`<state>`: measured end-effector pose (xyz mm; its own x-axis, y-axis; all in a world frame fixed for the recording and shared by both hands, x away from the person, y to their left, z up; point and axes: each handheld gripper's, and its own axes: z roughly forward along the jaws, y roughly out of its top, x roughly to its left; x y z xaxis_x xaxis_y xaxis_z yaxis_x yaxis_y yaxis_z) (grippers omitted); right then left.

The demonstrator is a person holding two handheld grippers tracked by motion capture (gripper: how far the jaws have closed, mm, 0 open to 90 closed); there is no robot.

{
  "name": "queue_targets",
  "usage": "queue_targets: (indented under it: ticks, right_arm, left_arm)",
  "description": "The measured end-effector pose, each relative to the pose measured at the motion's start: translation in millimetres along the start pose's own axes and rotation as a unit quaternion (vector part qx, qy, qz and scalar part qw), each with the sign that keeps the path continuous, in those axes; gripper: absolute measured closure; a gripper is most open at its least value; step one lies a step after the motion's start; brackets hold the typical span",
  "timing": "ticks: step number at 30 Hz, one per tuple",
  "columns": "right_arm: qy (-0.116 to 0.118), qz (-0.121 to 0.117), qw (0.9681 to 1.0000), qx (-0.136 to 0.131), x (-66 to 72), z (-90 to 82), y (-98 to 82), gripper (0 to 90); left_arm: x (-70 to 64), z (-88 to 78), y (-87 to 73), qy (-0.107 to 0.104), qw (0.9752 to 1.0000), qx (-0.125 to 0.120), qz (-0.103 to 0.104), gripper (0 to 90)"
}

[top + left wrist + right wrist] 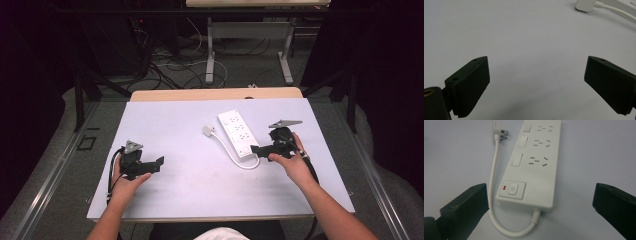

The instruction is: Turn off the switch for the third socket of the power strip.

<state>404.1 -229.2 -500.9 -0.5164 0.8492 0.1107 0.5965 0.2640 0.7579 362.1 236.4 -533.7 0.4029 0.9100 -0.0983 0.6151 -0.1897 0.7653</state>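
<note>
Right now the white power strip (pixel 238 133) lies flat on the bench (pixel 175 190), right of centre, its cord (pixel 492 170) looping back to the plug (pixel 208 131) beside it. The right gripper (pixel 260 149) hovers at the strip's switch end, fingers (pixel 464 207) spread wide and empty; the left gripper (pixel 156 164) rests well apart, equally wide. Closing from here could catch the cord loop at that end, or nudge the light strip askew

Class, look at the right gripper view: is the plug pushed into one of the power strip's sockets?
No. The plug lies loose on the table beside the power strip, its prongs bare.
</note>
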Motion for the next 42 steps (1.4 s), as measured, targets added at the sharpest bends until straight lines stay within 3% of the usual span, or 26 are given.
queue_targets:
  ticks: [21, 31, 34, 42]
  right_arm:
    - [-0.033, 0.016, 0.9993, -0.012, -16.9, -9.7, -47.3, 1.1]
    - [-0.041, 0.035, 0.9984, -0.018, -22.7, -10.0, -58.1, 3.5]
    - [-0.047, 0.025, 0.9984, -0.019, -25.0, -9.8, -60.3, 4.2]
    - [-0.054, 0.034, 0.9978, -0.015, -30.0, -9.6, -66.0, 5.0]
  left_arm:
    - [-1.0, 1.4, -0.3, 0.0, 1.0, -0.001, 0.0, 6.0]
    - [-0.6, 1.4, -0.1, 0.0, 1.0, 0.003, 0.002, 6.0]
    - [-0.6, 1.5, -0.2, 0.001, 1.0, 0.003, 0.003, 6.0]
    - [-0.6, 1.3, -0.1, 0.001, 1.0, 0.005, 0.003, 6.0]
